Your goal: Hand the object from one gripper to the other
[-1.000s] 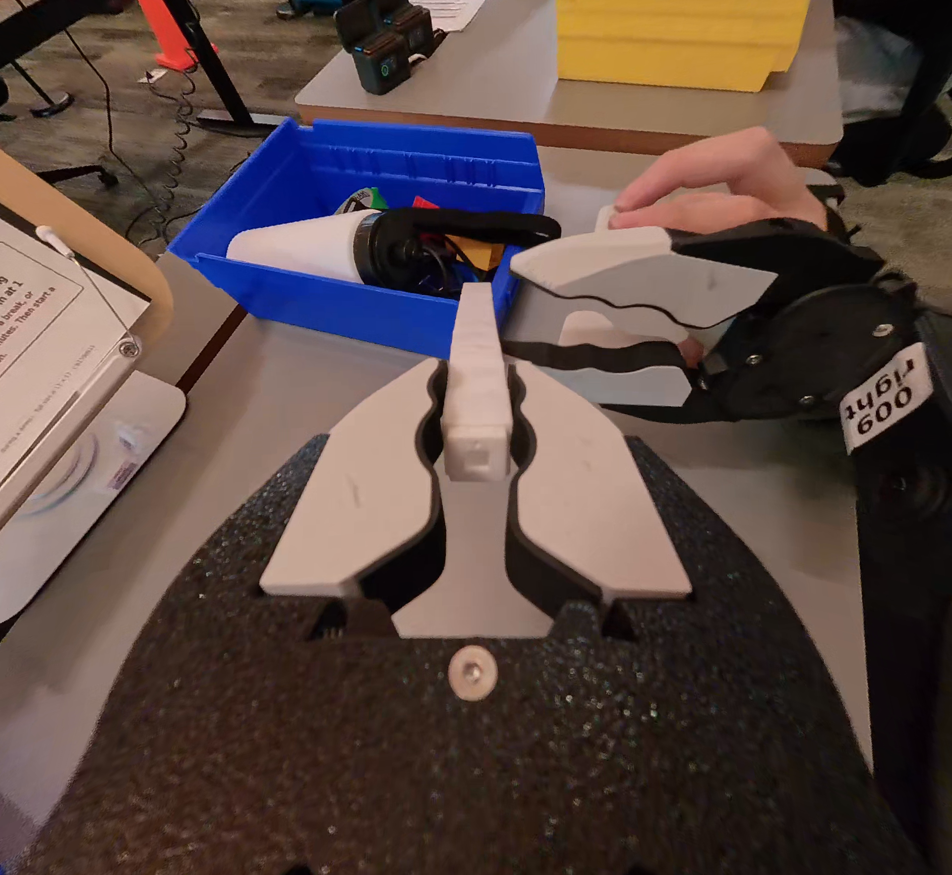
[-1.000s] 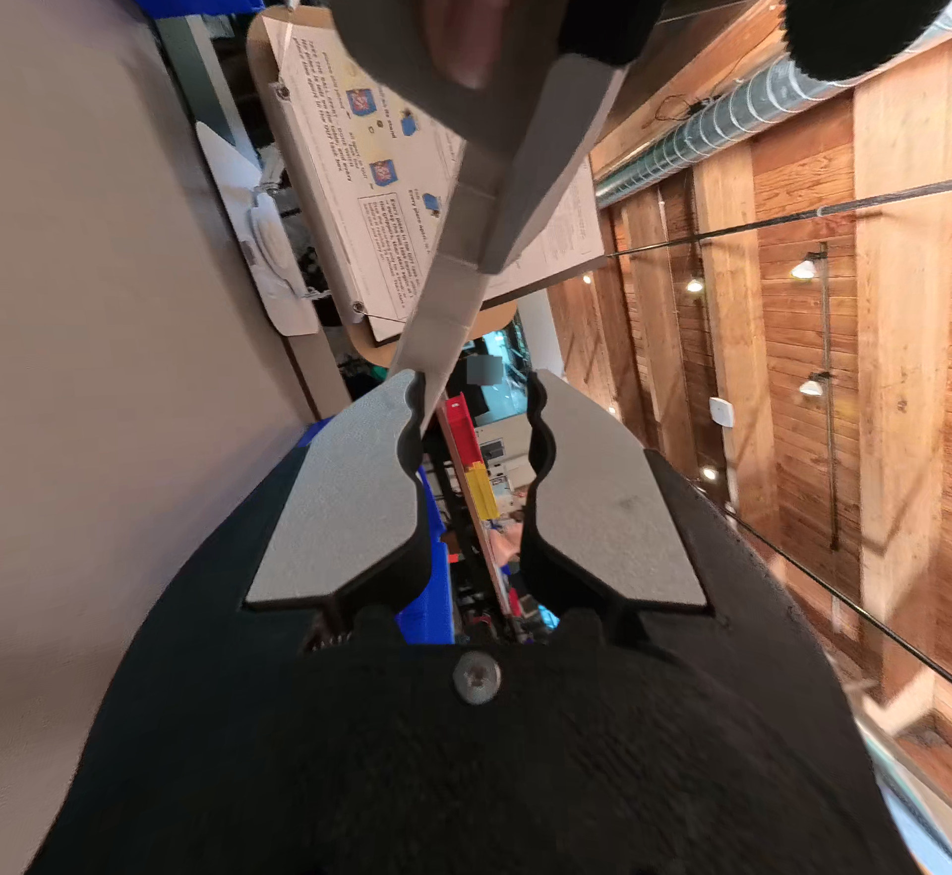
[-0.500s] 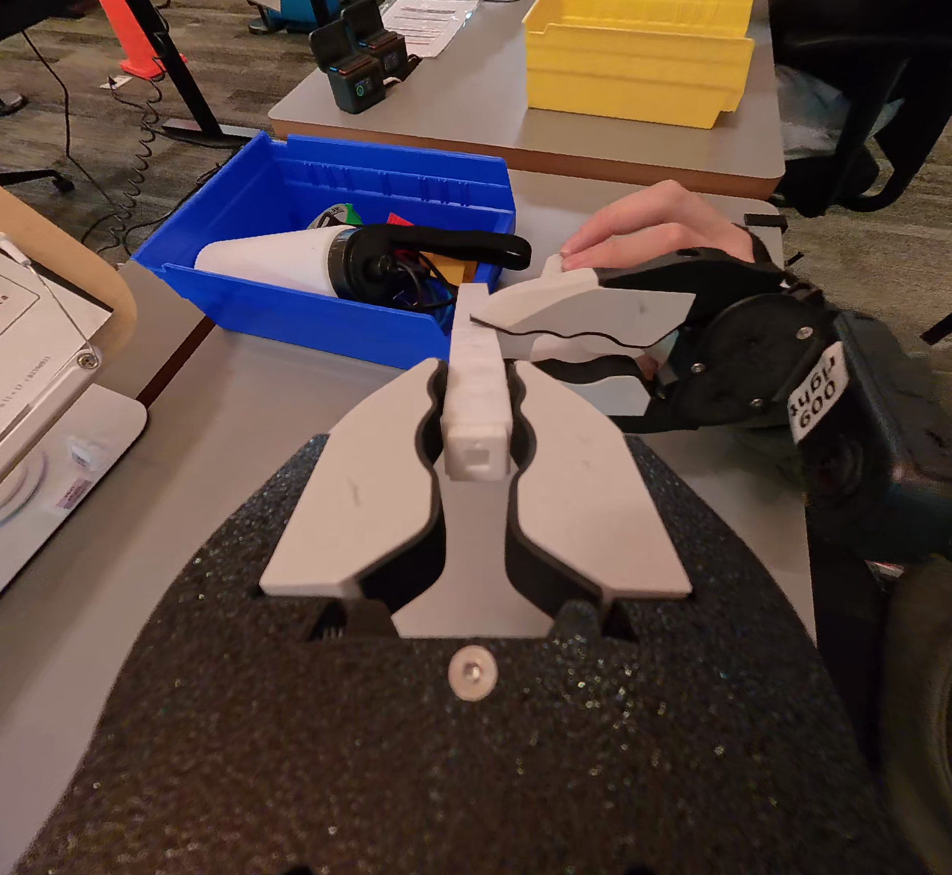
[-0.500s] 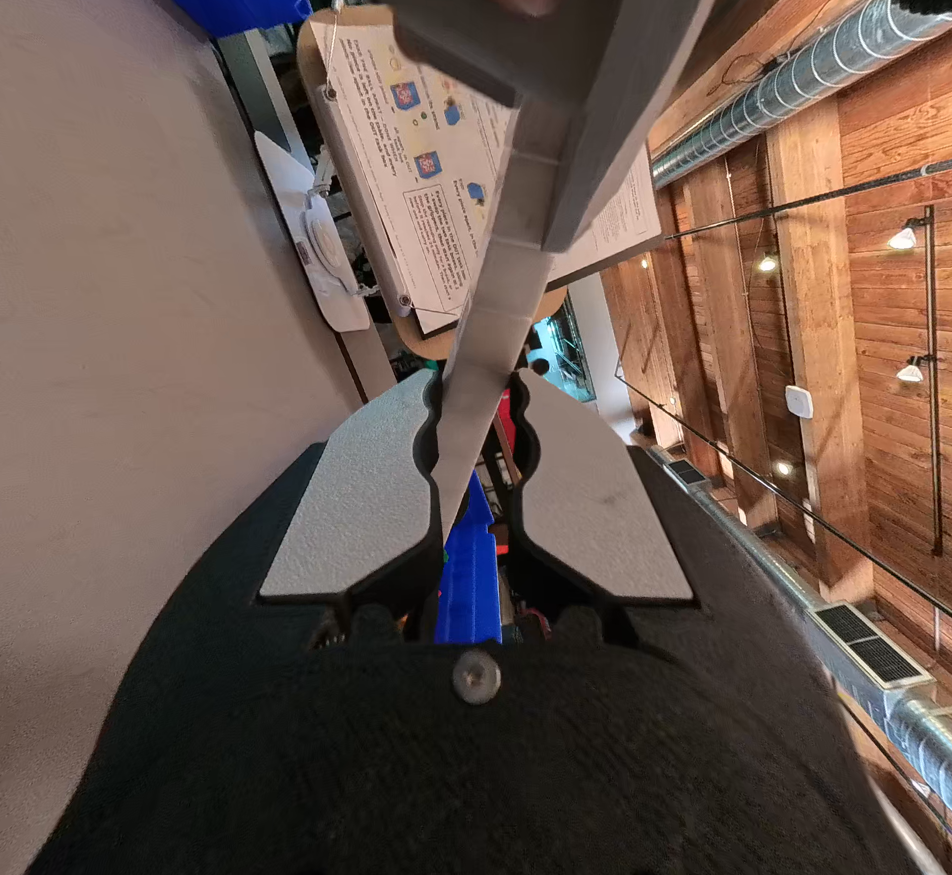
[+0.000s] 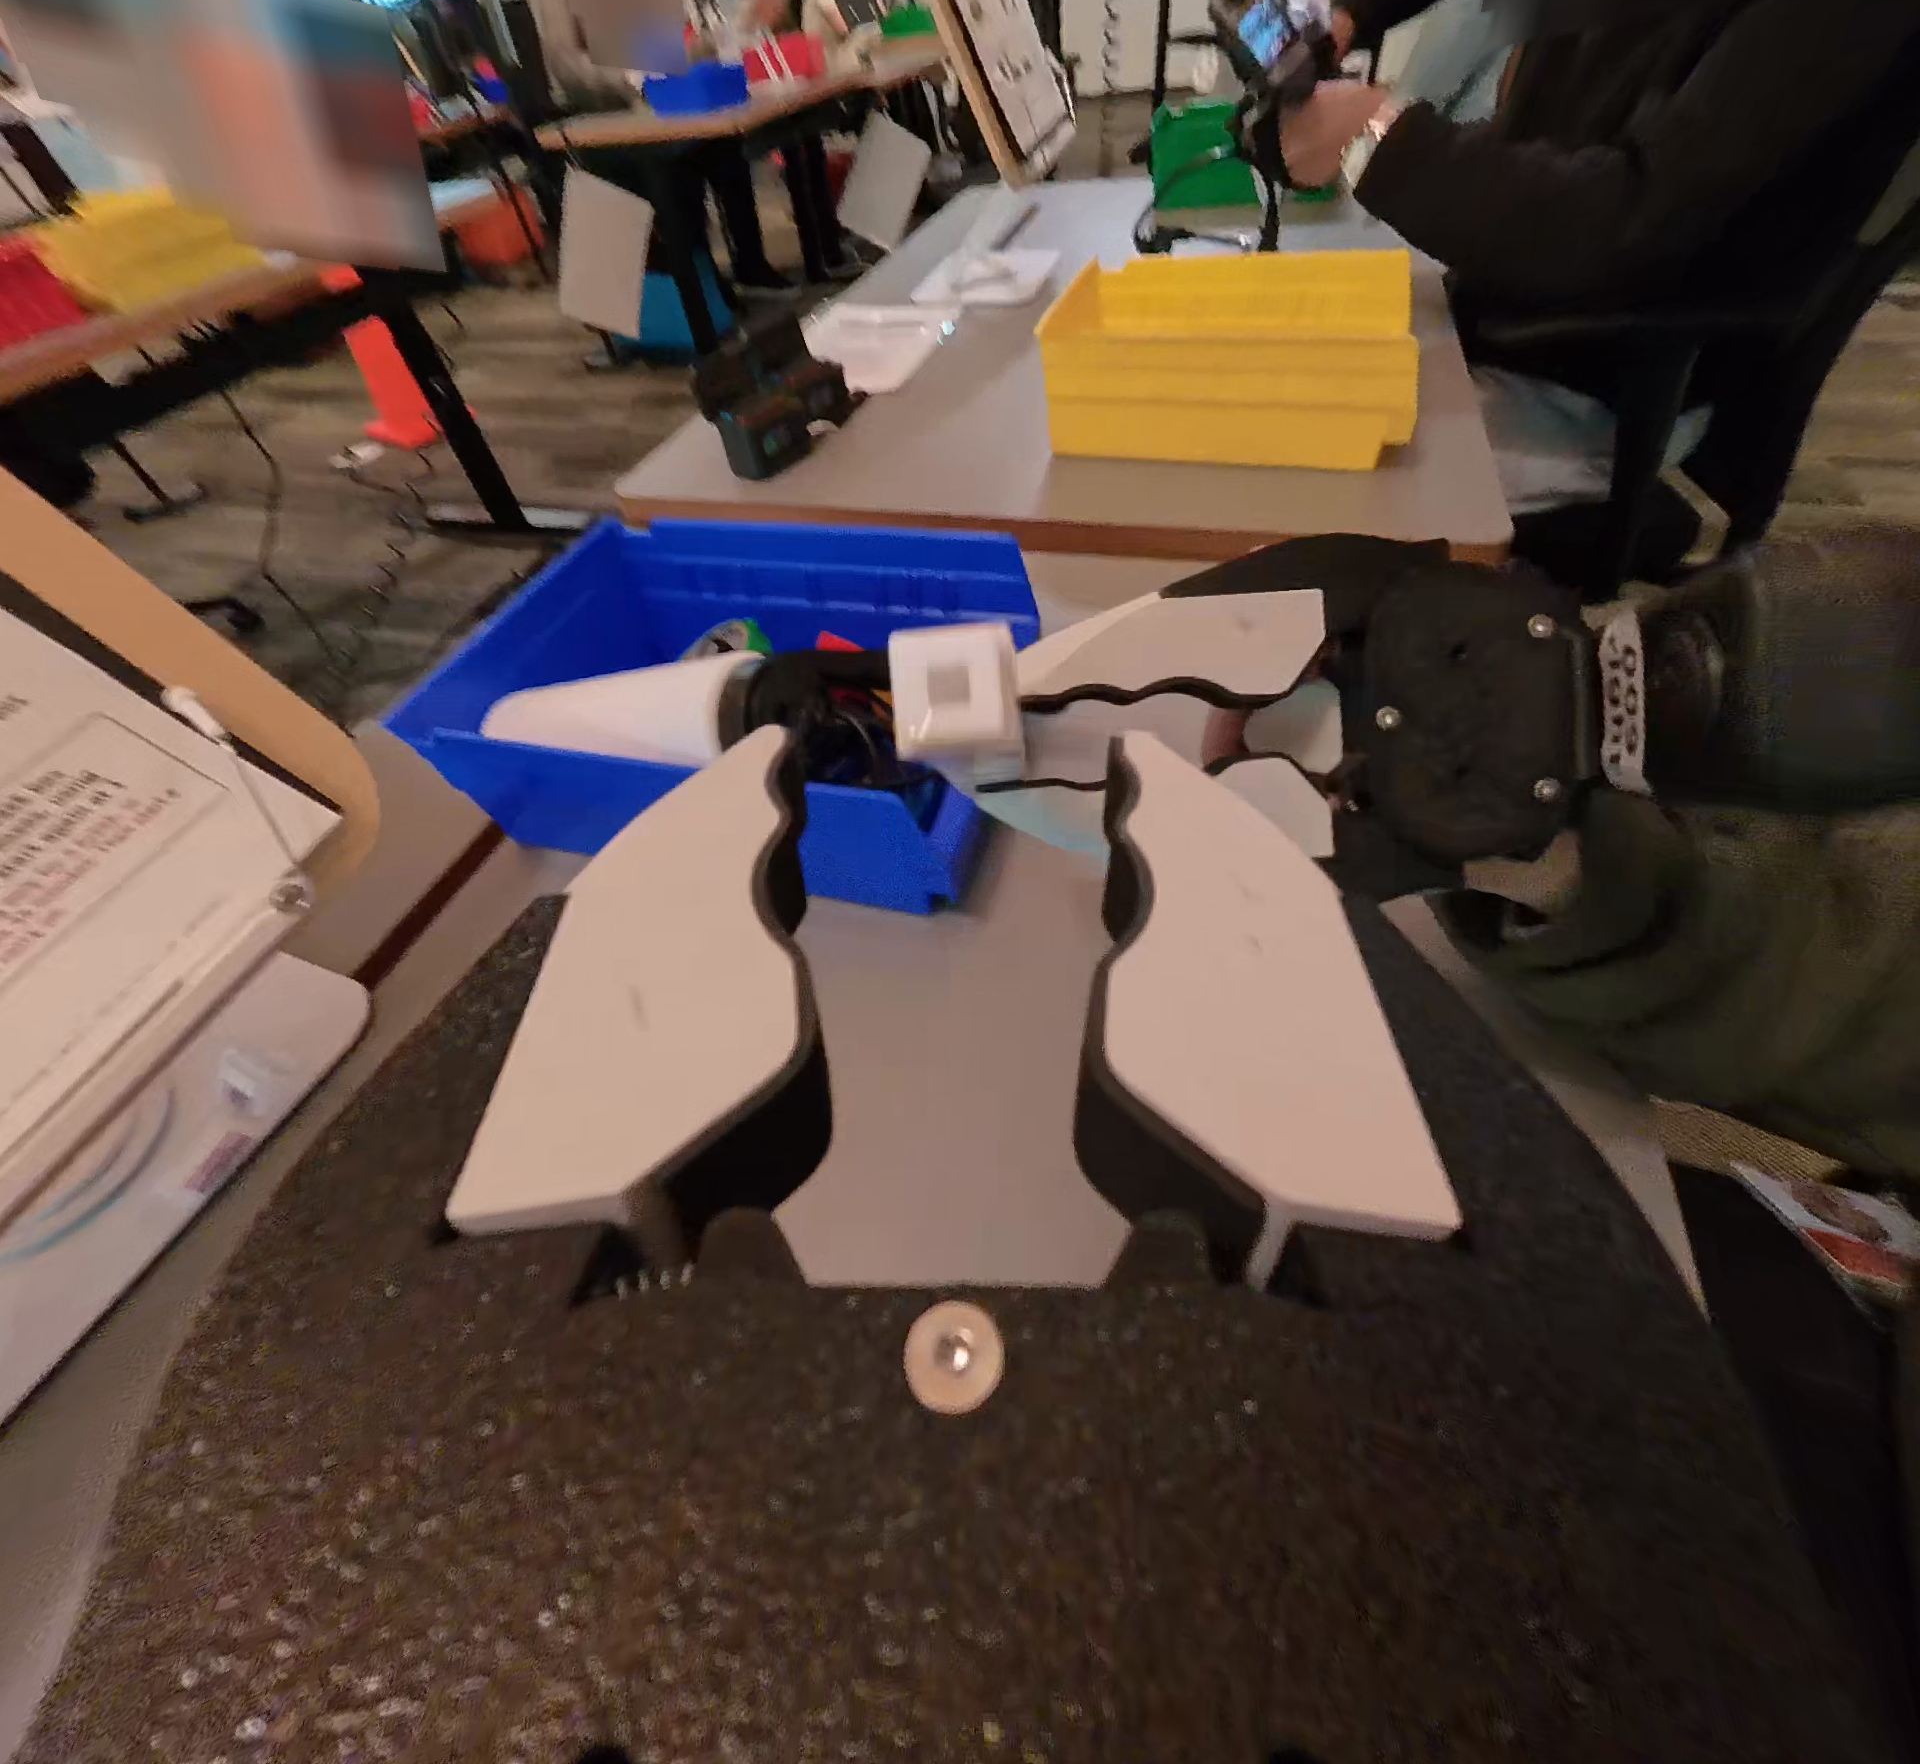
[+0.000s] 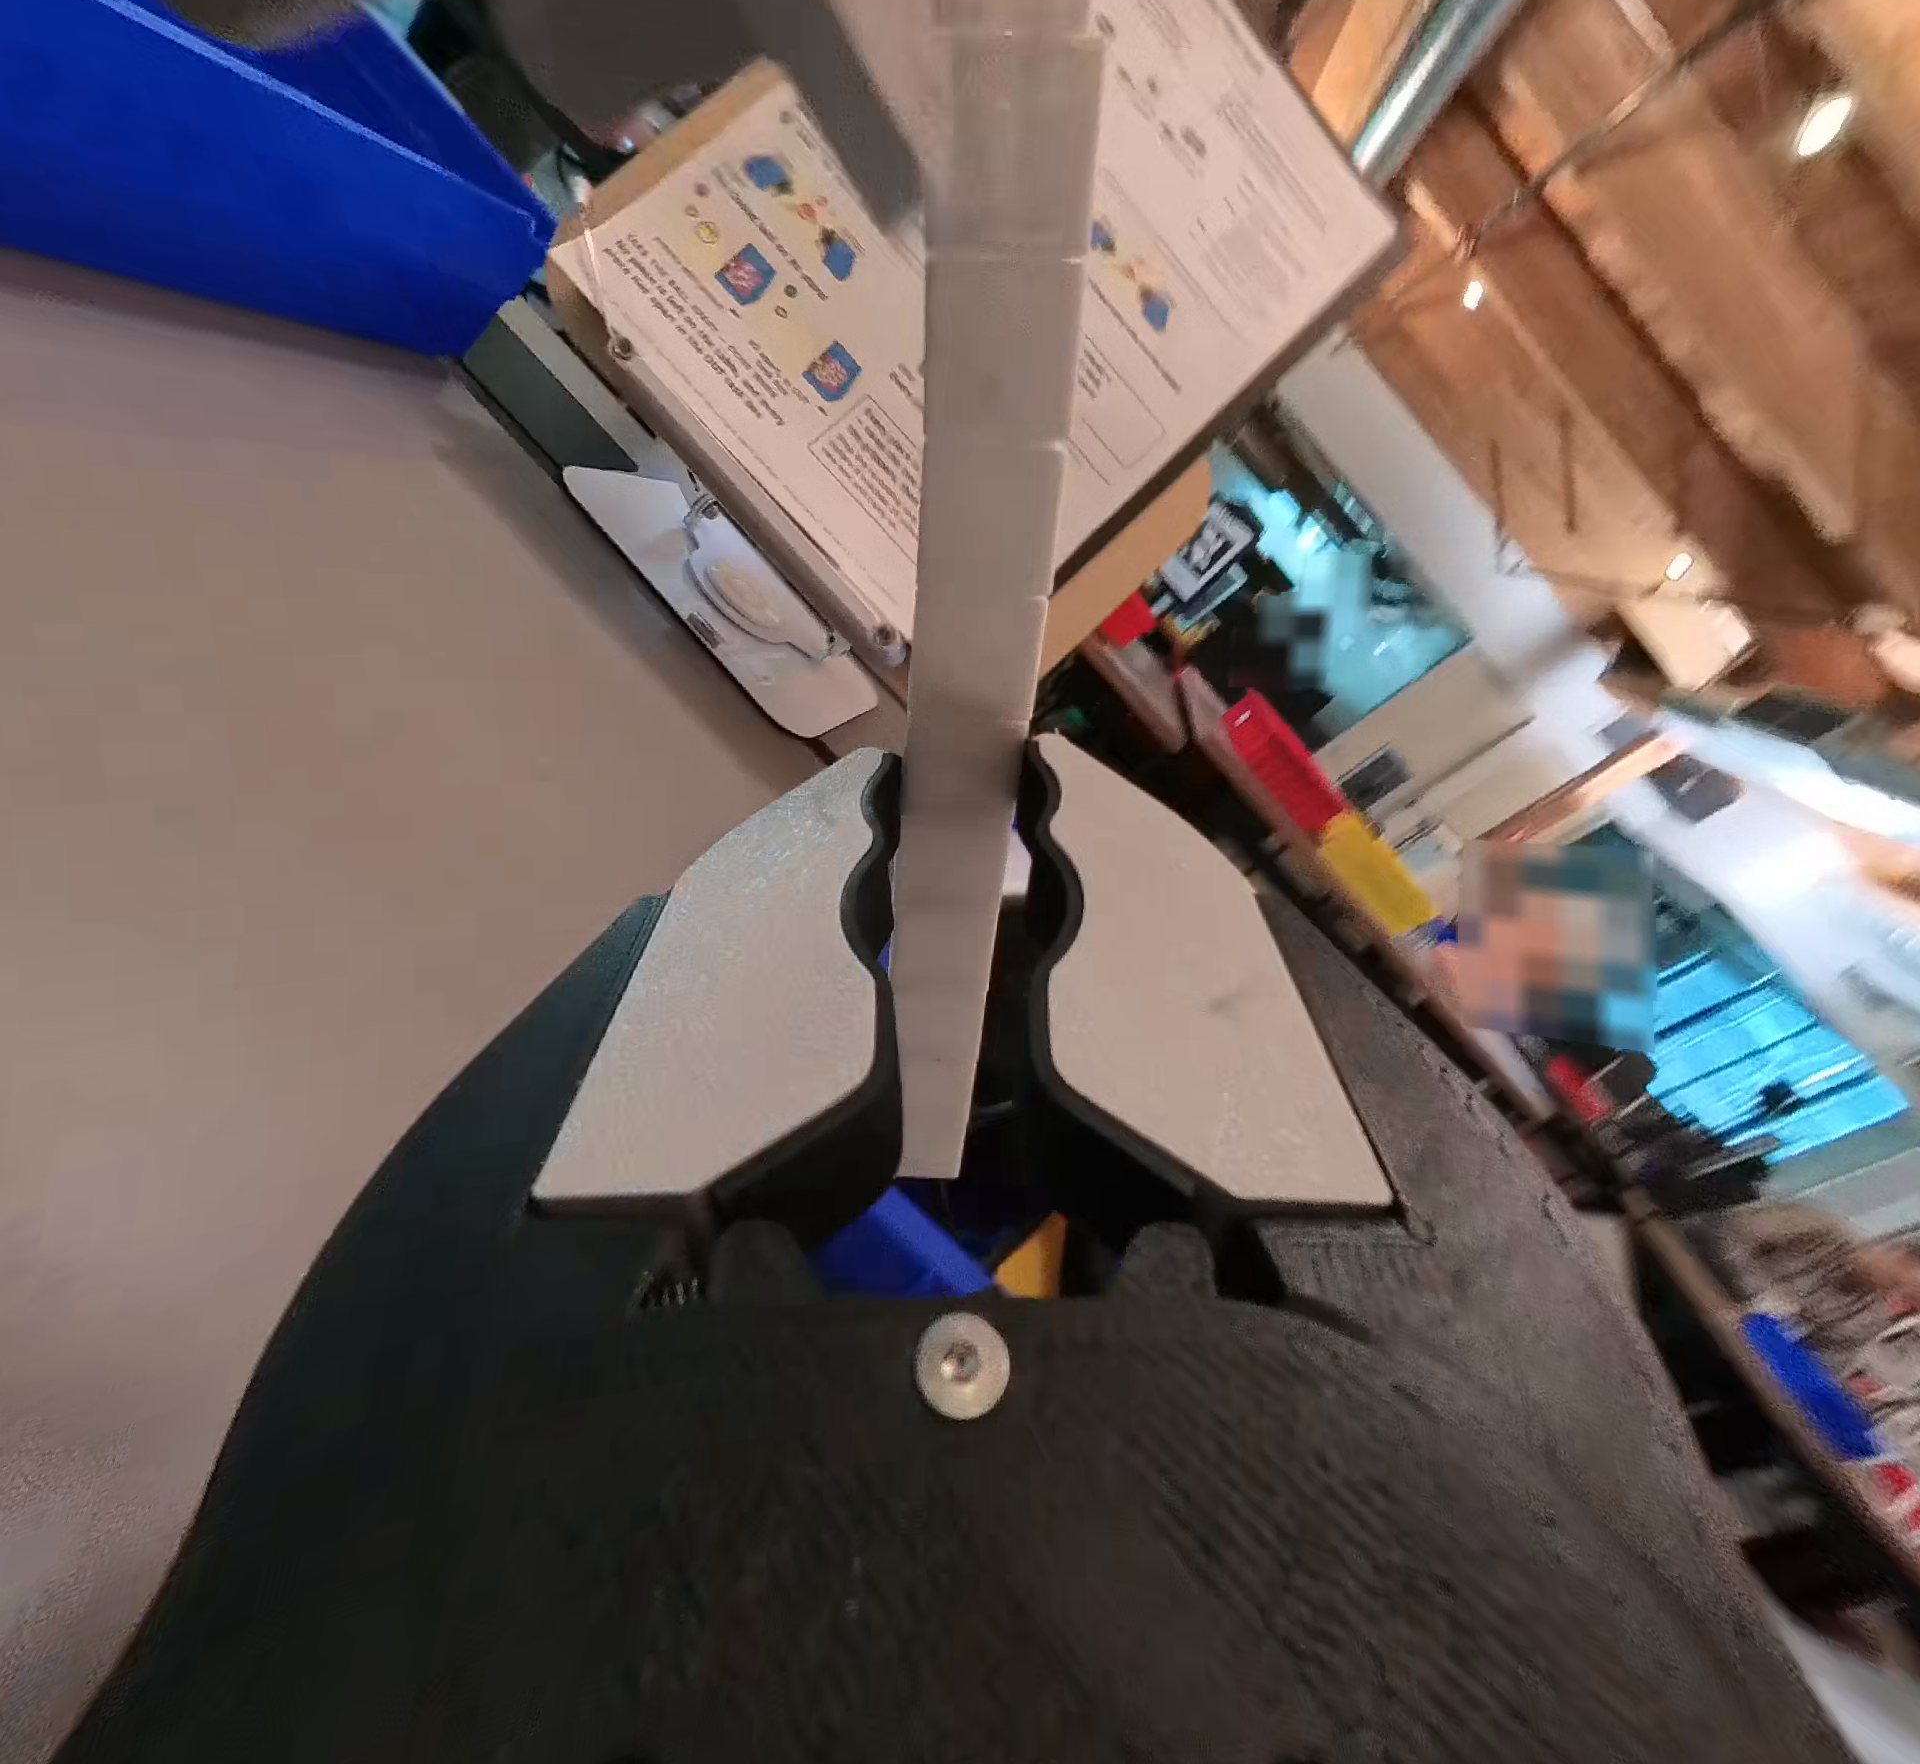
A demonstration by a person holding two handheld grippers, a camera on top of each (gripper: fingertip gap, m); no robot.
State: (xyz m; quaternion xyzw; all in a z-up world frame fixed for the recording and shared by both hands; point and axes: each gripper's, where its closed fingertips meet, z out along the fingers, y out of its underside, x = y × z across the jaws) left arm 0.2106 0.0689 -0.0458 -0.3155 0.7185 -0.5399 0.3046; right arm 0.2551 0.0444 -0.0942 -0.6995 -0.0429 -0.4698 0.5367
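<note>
The tabletop [image 5: 935,987] is flat and grey, with a brown edge on its left side. A blue bin [image 5: 665,800] sits on it. The bin is open on top and has a white bottle and other small things inside. At the left edge stands a board with a printed sheet [image 5: 125,841], tilted back on a white base [image 5: 239,1091]. Just behind is a 2nd tabletop [image 5: 987,457], also grey. On it sit a yellow bin [image 5: 1226,384], a small black box [image 5: 769,426], and flat white things [image 5: 883,332] farther back.
</note>
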